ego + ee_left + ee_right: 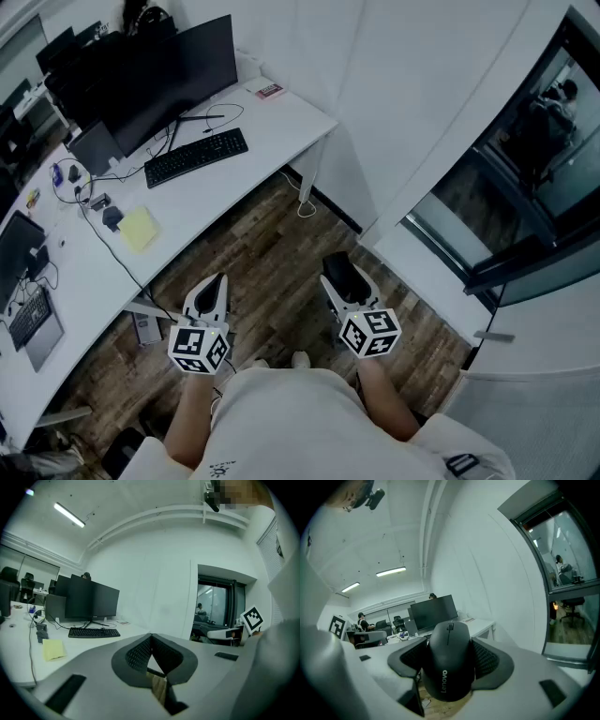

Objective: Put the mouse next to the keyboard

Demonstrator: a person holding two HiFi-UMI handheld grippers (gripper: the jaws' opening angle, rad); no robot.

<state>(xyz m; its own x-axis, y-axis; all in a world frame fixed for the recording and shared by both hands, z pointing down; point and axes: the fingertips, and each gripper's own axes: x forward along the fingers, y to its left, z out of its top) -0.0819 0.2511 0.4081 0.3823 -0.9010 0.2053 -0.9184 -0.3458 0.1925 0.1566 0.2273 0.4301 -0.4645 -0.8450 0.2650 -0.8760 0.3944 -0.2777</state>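
A black mouse (449, 660) sits between the pads of my right gripper (450, 656), which is shut on it; in the head view the mouse (341, 273) shows as a dark shape at the tip of that gripper (339, 279), held over the wooden floor. My left gripper (214, 289) hangs beside it, shut with nothing between its jaws (151, 641). The black keyboard (196, 157) lies on the white desk (272, 127) in front of a dark monitor (159, 80), well ahead and to the left of both grippers. From the left gripper view the keyboard (93, 633) is far off.
On the desk are a yellow pad (138, 228), cables, a small pink item (269, 91) and a laptop (36, 323) at the left. A white wall corner (394, 141) and a glass partition (525, 150) stand to the right. Wooden floor (272, 262) lies between me and the desk.
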